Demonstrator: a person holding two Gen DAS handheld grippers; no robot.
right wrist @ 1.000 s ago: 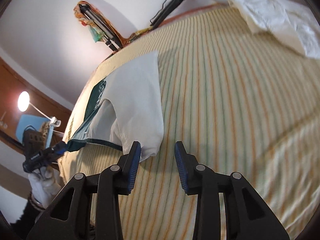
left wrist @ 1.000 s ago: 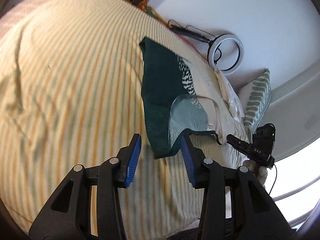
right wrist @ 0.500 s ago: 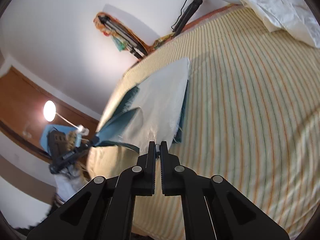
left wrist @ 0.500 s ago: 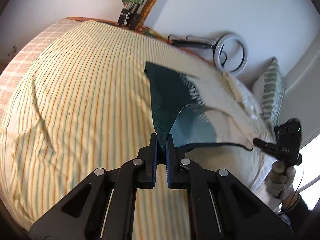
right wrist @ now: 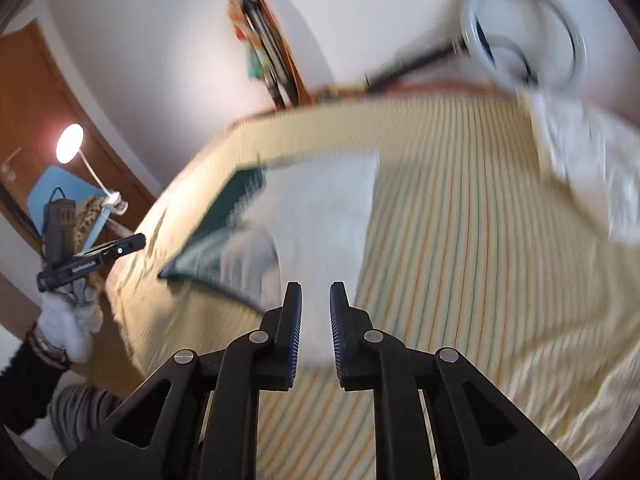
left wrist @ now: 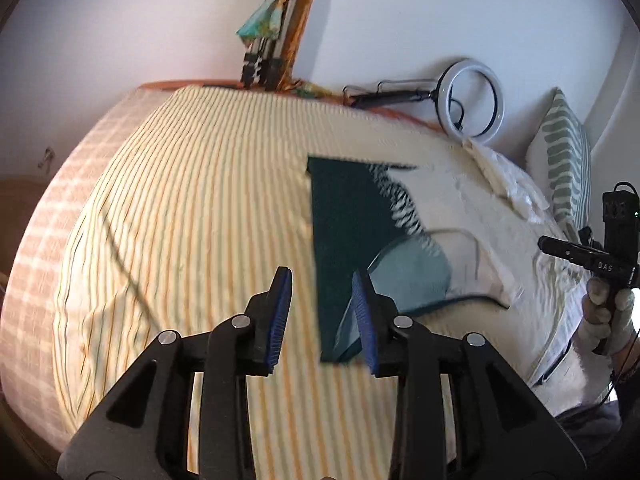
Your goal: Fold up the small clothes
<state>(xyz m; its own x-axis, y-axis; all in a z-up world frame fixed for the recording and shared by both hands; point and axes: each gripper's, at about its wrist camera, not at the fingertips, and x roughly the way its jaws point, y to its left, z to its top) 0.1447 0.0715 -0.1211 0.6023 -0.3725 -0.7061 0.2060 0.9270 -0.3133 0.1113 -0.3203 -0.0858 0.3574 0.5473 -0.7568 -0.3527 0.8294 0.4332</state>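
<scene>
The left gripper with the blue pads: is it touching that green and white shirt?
Cannot tell. In the left wrist view the left gripper is open; its right pad overlaps the green and white shirt's near corner, but motion blur hides whether they meet.

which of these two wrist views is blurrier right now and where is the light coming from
Right wrist view: clearly blurrier, the ring light and white cloth smeared by motion, a lit lamp glowing at left. Left wrist view: milder blur on the green and white garment, and bright bands of light fall across the striped bedsheet at left.
</scene>
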